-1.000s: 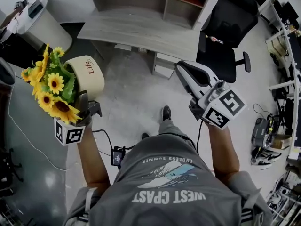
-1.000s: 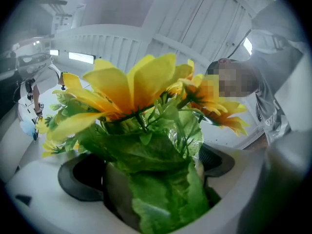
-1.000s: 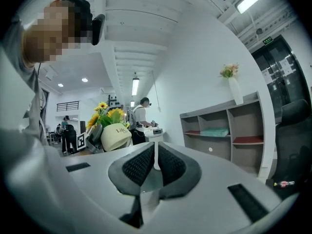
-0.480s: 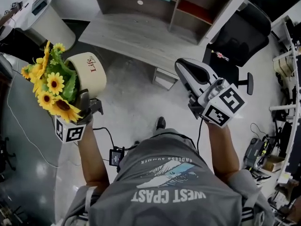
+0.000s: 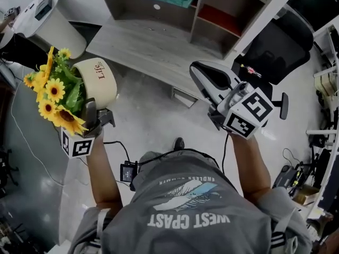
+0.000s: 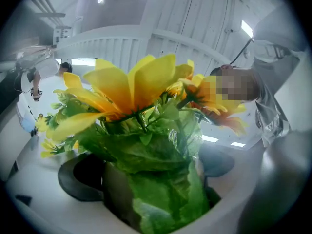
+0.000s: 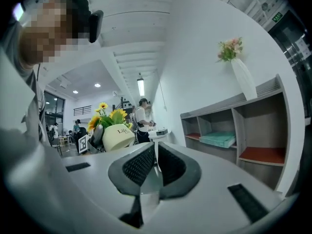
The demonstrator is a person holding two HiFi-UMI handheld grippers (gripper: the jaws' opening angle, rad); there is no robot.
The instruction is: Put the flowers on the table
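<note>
One cream pot (image 5: 99, 82), lettered "Life", carries several sunflowers (image 5: 55, 91); the left tool (image 5: 91, 111) clamps its rim. The right tool (image 7: 155, 156) is pressed closed, empty.

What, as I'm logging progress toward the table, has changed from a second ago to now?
The person has walked forward: the table and shelf sit lower and fuller in the head view, and the shelf looks nearer in the right gripper view. Nothing was taken hold of or let go. The left hand-held gripper stays shut on the pot of flowers; the right hand-held gripper stays shut and empty.
</note>
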